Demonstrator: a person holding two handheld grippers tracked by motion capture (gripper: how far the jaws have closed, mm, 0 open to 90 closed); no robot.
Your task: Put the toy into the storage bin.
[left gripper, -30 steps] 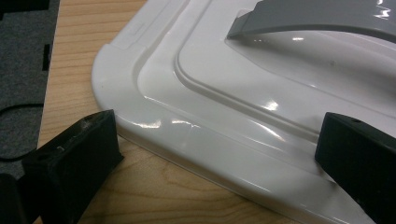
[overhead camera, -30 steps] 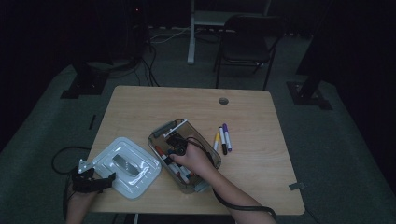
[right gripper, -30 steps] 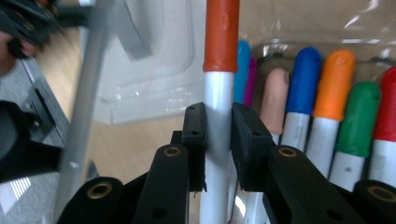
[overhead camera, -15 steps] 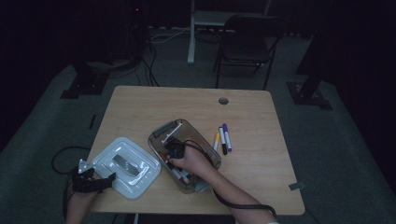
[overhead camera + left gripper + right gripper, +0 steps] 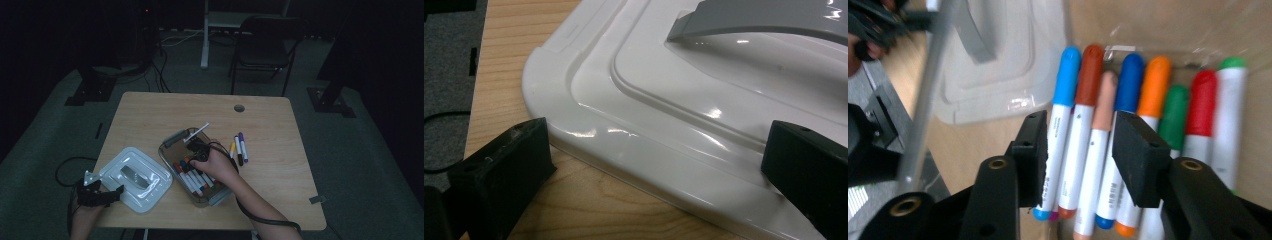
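A clear plastic bin (image 5: 176, 139) in the middle of the table holds several markers (image 5: 194, 179) lying side by side. My right gripper (image 5: 196, 151) hangs over them. In the right gripper view its jaws (image 5: 1083, 160) have just been opening; they stand apart above a blue-capped marker (image 5: 1063, 110) and a peach one (image 5: 1100, 125), and the pads press on nothing. The bin's white lid (image 5: 135, 177) with a grey handle lies flat at the left. My left gripper (image 5: 100, 195) rests at the lid's near corner (image 5: 589, 130), its jaws (image 5: 654, 175) wide apart and not gripping.
Three loose markers (image 5: 239, 149) lie on the table just right of the bin. A round cable hole (image 5: 239, 108) sits near the far edge. A chair (image 5: 262, 45) and stand legs are on the floor beyond the table.
The right hand has shifted a little over the bin and lifted slightly. The left hand and the lid have stayed where they were.
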